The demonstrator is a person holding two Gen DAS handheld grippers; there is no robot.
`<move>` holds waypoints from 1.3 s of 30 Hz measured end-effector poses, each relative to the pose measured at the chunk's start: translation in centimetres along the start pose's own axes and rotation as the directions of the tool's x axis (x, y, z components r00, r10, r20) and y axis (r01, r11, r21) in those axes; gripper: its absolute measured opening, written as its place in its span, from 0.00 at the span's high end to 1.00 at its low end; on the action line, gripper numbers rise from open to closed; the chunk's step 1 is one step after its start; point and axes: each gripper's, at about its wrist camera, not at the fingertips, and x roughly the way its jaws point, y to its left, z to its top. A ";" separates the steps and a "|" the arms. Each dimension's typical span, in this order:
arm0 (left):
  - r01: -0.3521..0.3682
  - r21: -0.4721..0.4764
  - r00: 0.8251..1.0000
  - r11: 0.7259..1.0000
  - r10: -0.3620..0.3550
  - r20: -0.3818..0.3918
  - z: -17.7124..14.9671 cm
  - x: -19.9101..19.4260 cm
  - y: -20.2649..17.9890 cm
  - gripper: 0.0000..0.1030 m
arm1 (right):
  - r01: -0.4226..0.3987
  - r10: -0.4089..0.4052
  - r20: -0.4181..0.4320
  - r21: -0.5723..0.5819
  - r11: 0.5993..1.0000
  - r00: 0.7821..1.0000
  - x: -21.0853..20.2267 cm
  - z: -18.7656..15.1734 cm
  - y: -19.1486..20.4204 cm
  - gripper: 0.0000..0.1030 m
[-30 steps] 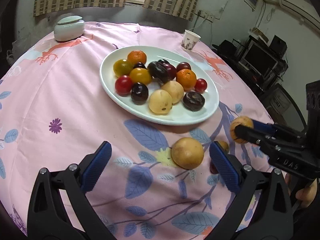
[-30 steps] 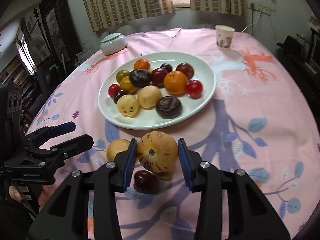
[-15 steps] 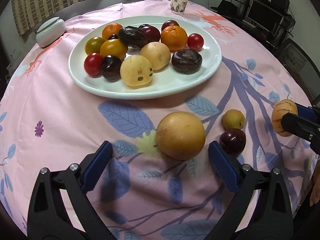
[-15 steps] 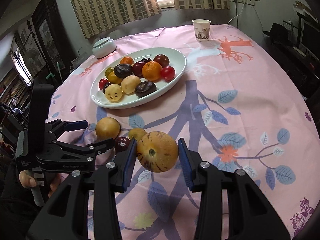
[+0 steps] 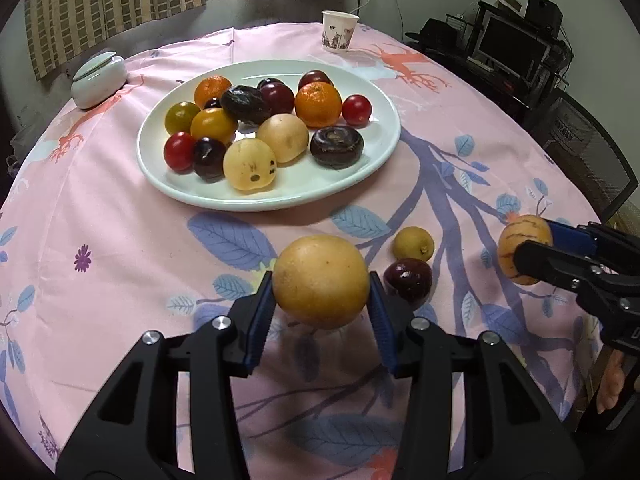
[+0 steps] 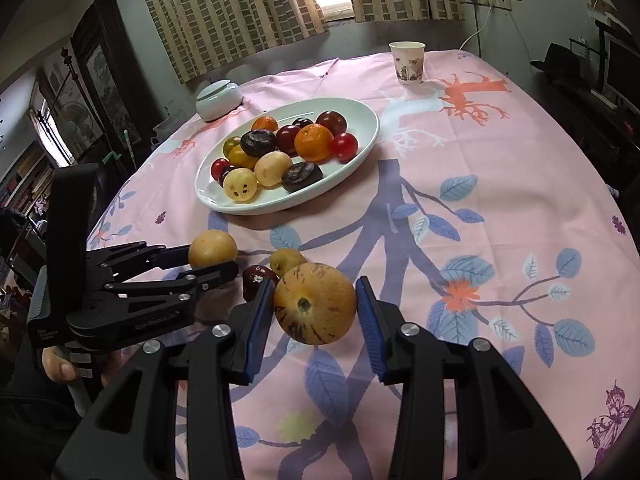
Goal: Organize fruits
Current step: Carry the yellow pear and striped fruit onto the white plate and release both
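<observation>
A round golden-brown fruit (image 5: 321, 281) is clamped between the blue pads of the left gripper (image 5: 321, 308); its jaws have just been closing, and both pads are now pressed against the fruit's sides. A shadow is cast on the pink tablecloth (image 5: 100, 216) just under it, though whether it is lifted clear of the cloth cannot be told. This fruit is held on the near side of the white plate (image 5: 372, 176), close to the plate's front rim.

A streaked yellow melon-like fruit (image 6: 315, 303) is gripped by the right gripper (image 6: 316, 312), with both blue pads pressed on its flanks and its stem end turned toward the camera. It is carried above the cloth, further from the plate than the golden-brown fruit and off to the right of it, as is seen in the left wrist view.

Between the two held fruits, two loose ones are left on the cloth in front of the plate: a small yellow-green fruit (image 5: 413, 243) and, just beside it on the side away from the plate, a dark red plum (image 5: 408, 281).

On the plate a heap of fruit is gathered: two oranges, red cherry tomatoes, dark plums and two pale yellow fruits. Beyond the plate a paper cup (image 5: 339, 32) is stood near the far edge of the table, and a lidded white jar (image 5: 98, 79) is set behind the plate to its left.
</observation>
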 end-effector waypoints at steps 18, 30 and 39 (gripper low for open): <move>-0.032 -0.115 0.995 0.993 0.043 0.095 10.9 -3.7 6.5 0.55 | -0.011 0.011 0.002 -0.120 0.993 1.000 1.5 6.9 2.4 0.59; -0.082 -0.219 0.995 0.972 0.068 -0.069 21.5 8.6 8.4 0.55 | -0.038 0.038 -0.022 -0.023 0.999 0.999 12.7 18.0 -0.8 0.59; -0.083 -0.208 0.994 0.975 0.066 -0.090 22.2 11.3 8.3 0.55 | -0.035 0.033 -0.033 -0.053 0.998 0.999 13.9 17.7 -0.8 0.59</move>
